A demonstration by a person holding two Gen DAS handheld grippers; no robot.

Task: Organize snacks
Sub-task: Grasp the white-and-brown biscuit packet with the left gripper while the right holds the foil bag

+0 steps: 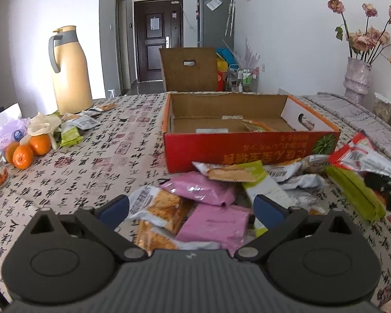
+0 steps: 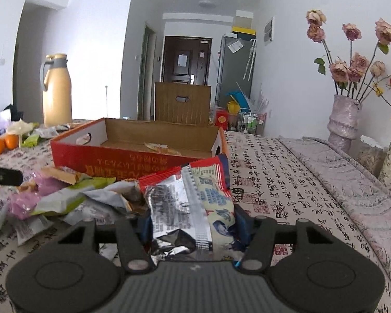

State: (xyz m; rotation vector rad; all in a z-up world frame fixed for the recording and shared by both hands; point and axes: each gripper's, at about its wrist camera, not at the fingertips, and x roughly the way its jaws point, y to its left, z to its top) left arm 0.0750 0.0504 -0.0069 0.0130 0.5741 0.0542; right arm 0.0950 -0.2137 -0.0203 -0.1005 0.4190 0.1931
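R tongs (image 2: 191, 224): clamped on a red/silver snack packet (image 2: 187, 195), which stands upright between the blue pads, its long axis running up-frame toward the box. Packet looks lifted off the heap; contact w/ the surface underneath can't be told.

Red cardboard box (image 2: 133, 161): centre of the R wrist view, directly beyond the packet's top edge and slightly left of it. Open top; one flat packet already lying inside (image 2: 163, 148). Box long axis runs left–right across the frame, near wall facing the tongs. Judgement: drop-off calls for a forward carry w/ a small leftward bias, plus enough lift to clear the near wall. R hand is the loaded one, so the nearer for this.

L tongs (image 1: 191, 206): fingers apart, nothing gripped, hovering low over the snack heap (image 1: 221, 190) at lower centre of the L view. Pink packet (image 1: 216, 223) and orange-print packet (image 1: 161, 208) sit between/under the spread fingers. Same box is upper centre-right there, just behind the heap.

Risk (est.): crinkly foil may slip.
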